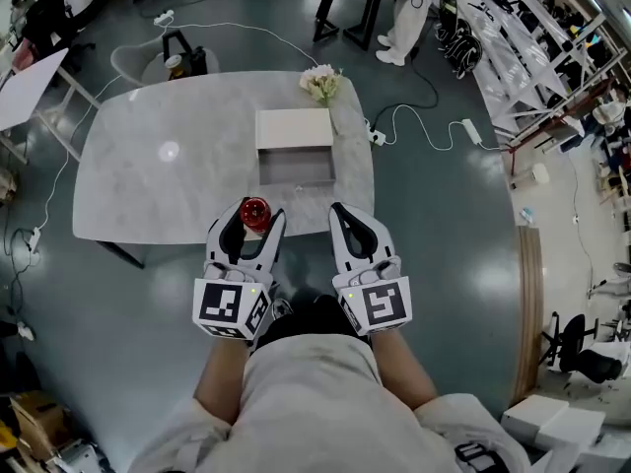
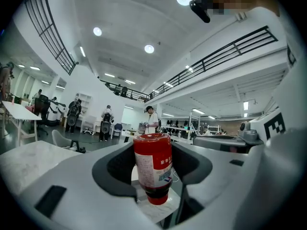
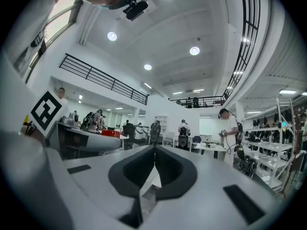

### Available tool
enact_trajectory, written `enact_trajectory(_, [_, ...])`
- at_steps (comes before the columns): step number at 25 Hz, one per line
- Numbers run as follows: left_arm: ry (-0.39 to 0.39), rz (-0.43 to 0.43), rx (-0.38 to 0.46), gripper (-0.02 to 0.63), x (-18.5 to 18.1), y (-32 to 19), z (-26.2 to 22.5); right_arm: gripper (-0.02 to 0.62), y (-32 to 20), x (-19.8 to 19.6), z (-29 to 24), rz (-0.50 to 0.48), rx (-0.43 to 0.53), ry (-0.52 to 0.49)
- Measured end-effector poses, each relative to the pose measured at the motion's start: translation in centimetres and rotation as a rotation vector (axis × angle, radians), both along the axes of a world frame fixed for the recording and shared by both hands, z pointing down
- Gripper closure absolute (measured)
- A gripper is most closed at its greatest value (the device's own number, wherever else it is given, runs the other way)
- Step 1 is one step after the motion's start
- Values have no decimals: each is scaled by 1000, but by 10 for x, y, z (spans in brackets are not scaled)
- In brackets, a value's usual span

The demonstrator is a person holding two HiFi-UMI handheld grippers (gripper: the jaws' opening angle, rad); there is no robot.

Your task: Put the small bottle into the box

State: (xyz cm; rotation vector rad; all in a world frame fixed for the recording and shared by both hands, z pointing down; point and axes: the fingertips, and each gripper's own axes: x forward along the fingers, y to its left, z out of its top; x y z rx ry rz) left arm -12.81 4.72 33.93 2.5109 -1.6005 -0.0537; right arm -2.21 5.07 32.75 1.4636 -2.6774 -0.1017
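Left gripper (image 1: 253, 221) clamped on the small bottle (image 2: 152, 166), jaws pressing its sides, bottle sits in the dark recess between the pads. Red bottle, white label, darker band at the lower end in the left gripper view; which end is the cap is hard to tell. Right gripper (image 3: 154, 164) closed on nothing, pads meet in a thin seam, and it is held just beside the left one on the person's right.

Head view: both grippers are close to the person's body at the near edge of the table (image 1: 168, 185), bottle over that edge. Cannot tell if the bottle is resting on the tabletop or lifted off it.

Further out, the box (image 1: 294, 129) sits right of the table's middle, toward the far edge, open, lid standing up on the far side, inside looks bare. Well apart from the bottle. A bunch of pale flowers (image 1: 321, 84) lies just beyond the box at the far edge.

Step, as I judge it: grasp done, carry not done, bottle not in the box. Next move calls for taking the bottle forward and a bit right until it is over the opening, lowering it inside the walls, then opening the left jaws. Right gripper has no part unless the box needs steadying
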Motion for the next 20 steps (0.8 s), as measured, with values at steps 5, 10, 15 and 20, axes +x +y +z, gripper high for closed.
enact_trajectory(5, [8, 3, -50, 365, -13, -29, 21, 571, -33, -8, 18, 11, -35, 0])
enact_trajectory(10, [16, 13, -90, 365, -16, -60, 40, 571, -64, -14, 33, 1, -56, 3])
enact_trajectory(15, [13, 24, -150, 365, -12, -102, 57, 571, -105, -9, 45, -4, -88, 7])
enact_trajectory(20, [-11, 23, -220, 365, -4, -153, 85, 571, -162, -6, 68, -39, -148, 0])
